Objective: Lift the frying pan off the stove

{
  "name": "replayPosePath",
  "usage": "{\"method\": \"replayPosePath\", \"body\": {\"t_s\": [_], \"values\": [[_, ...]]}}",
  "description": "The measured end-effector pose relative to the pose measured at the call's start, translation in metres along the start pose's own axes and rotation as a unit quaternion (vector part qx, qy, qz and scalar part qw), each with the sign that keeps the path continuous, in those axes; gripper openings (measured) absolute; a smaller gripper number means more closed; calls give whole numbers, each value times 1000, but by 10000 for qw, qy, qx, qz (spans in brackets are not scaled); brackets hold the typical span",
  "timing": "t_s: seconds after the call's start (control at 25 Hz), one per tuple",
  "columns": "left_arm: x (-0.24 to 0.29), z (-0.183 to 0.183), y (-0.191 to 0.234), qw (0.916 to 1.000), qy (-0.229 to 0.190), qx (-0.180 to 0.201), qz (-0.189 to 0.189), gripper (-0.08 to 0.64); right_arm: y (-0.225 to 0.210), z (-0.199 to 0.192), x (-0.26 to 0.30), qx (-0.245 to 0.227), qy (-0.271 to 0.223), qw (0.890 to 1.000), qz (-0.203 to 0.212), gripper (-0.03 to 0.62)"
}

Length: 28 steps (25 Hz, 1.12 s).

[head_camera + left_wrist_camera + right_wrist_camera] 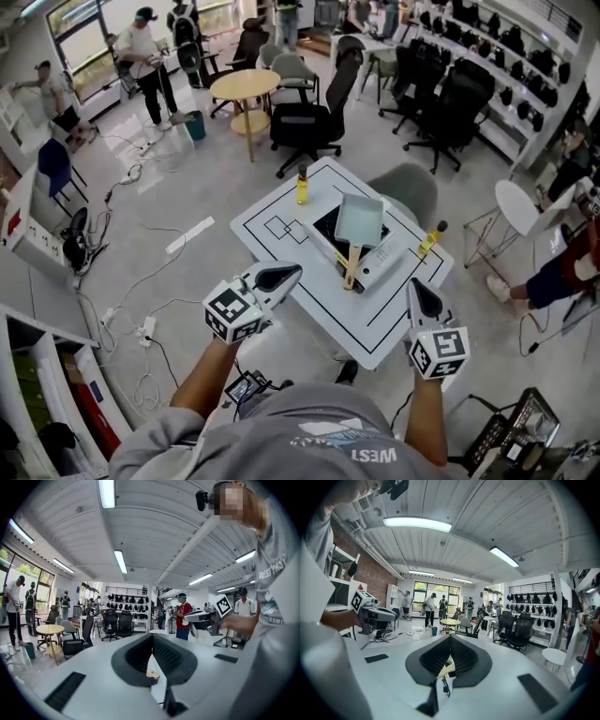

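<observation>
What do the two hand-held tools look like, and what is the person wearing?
The left gripper and right gripper are alike: pale grey shells narrowing to black fingers with ribbed insides. Each carries a white cube printed with black square markers. The person wears a grey short-sleeved T-shirt with white lettering.

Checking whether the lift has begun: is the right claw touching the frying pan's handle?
Apart. The head view shows the right claw short of the frying pan, with bare table between them.
</observation>
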<state>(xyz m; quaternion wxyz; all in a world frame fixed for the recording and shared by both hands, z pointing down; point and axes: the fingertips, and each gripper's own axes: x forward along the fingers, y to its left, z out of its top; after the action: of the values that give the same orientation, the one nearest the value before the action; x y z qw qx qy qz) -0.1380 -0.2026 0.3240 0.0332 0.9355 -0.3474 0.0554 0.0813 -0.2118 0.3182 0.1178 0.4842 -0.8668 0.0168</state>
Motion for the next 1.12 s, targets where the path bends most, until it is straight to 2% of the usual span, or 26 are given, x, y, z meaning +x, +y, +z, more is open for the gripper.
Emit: {"method": "replayPosePath", "body": {"t_s": [0.16, 0.56, 1.12], "values": [[18, -2, 9, 9998, -12, -19, 208, -2, -18, 6, 21, -116, -47, 9997, 231, 10], [67, -19, 21, 9993, 95, -163, 314, -2, -47, 1, 54, -136, -23, 9983, 573, 9], [128, -68, 42, 9963, 443, -697, 231, -2, -74, -31, 79, -13, 265, 9971, 716, 9]]}}
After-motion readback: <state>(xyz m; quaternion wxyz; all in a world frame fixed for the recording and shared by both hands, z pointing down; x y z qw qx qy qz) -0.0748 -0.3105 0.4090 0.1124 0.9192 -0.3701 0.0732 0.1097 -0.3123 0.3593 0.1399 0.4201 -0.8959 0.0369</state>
